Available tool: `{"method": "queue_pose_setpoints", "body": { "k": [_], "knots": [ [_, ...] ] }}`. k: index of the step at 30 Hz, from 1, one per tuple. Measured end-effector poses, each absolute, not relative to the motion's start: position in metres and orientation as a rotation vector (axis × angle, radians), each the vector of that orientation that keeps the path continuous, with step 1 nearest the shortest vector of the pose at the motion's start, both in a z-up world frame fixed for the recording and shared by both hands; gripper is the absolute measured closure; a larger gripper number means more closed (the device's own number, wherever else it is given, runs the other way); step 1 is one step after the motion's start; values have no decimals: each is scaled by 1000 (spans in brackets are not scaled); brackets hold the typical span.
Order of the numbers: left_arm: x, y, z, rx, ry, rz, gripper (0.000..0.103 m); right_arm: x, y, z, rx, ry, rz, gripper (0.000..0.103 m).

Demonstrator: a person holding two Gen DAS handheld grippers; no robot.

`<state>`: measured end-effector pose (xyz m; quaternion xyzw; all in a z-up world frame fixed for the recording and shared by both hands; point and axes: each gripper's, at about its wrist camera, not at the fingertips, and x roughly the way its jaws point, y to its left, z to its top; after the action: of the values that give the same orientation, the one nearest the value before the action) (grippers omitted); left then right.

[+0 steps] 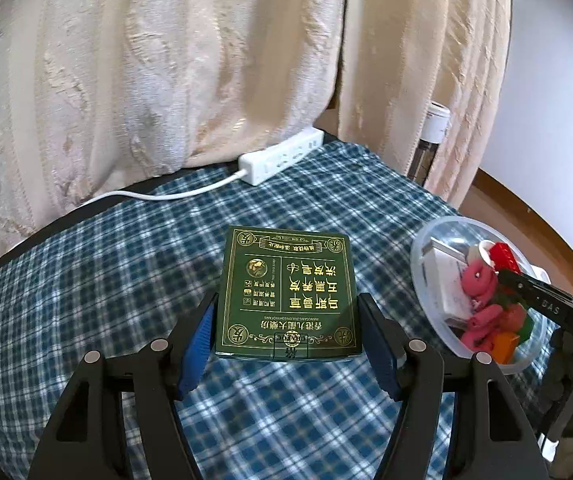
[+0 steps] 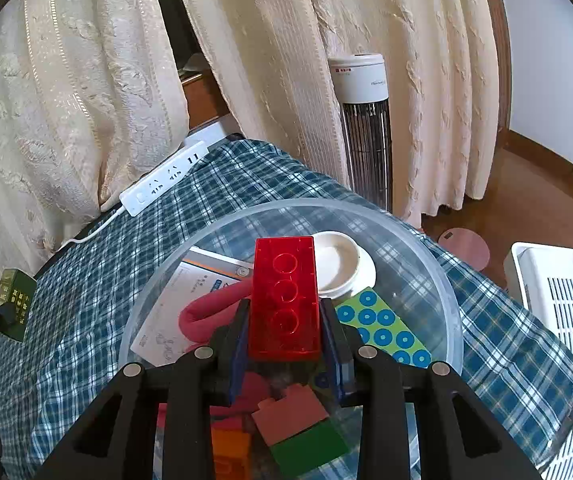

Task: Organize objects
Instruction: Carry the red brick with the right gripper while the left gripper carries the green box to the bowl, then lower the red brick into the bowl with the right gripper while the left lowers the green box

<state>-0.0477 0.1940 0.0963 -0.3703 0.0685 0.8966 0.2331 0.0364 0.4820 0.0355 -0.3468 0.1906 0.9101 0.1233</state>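
Observation:
A dark green box with gold lettering (image 1: 286,284) sits between the blue pads of my left gripper (image 1: 288,300), which is shut on its two sides just above the plaid tablecloth (image 1: 86,300). The same box (image 2: 14,300) shows at the left edge of the right wrist view. My right gripper (image 2: 284,308) is shut on a clear red brick (image 2: 284,300) and holds it over a clear plastic bowl (image 2: 426,240). In the bowl lie pink foam rolls (image 2: 206,312), a white lid (image 2: 340,264), a green card with blue dots (image 2: 382,328), a white leaflet and several coloured bricks.
A white power strip (image 1: 282,156) with its cord lies at the table's far edge against cream curtains. To the right on the floor stand a tower fan (image 2: 364,128) and a white slotted appliance (image 2: 558,320). The bowl (image 1: 418,248) sits near the table's right edge.

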Motion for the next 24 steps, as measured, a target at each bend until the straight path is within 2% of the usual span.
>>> {"method": "queue_pose_setpoints", "body": {
  "k": [8,12,24],
  "knots": [
    [-42,220,97,-1015,212,2425,35,42,489,34,-1000,588,2673,68],
    [-40,232,95,-1019,218,2398,35,47,486,39,-974,563,2692,63],
    [-28,274,92,-1013,244,2314,35,78,486,50,-890,547,2730,62]
  ]
}}
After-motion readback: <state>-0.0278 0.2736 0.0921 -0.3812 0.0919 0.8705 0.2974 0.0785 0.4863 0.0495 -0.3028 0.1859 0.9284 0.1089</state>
